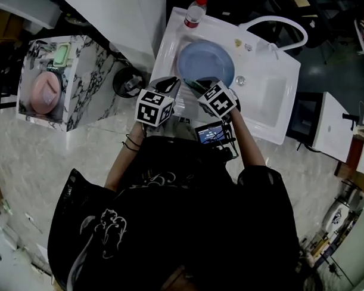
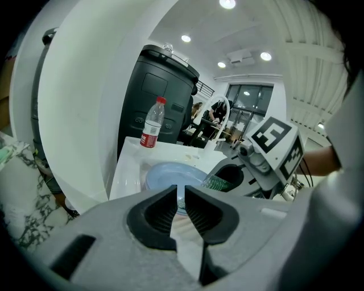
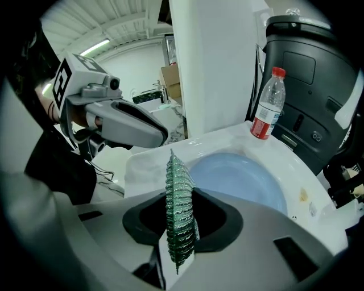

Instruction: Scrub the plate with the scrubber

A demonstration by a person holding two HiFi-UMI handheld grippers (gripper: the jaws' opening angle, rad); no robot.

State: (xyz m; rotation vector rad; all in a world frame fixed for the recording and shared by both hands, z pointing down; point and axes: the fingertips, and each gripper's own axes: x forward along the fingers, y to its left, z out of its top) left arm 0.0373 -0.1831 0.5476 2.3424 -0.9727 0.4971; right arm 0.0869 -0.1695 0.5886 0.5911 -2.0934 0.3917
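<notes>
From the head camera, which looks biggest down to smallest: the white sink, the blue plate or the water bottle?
Largest: white sink.
Then: blue plate, lying in the sink.
Smallest: water bottle; it is seen steeply from above, so its height barely shows.

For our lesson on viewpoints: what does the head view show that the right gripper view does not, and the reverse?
Only the head view: the marbled stand bearing a pink dish, and the faucet. Only the right gripper view: the right gripper with its jaws closed on the green scrubber, which is held edge-on. Both: the blue plate in the white sink, and the red-capped bottle on its rim.
</notes>
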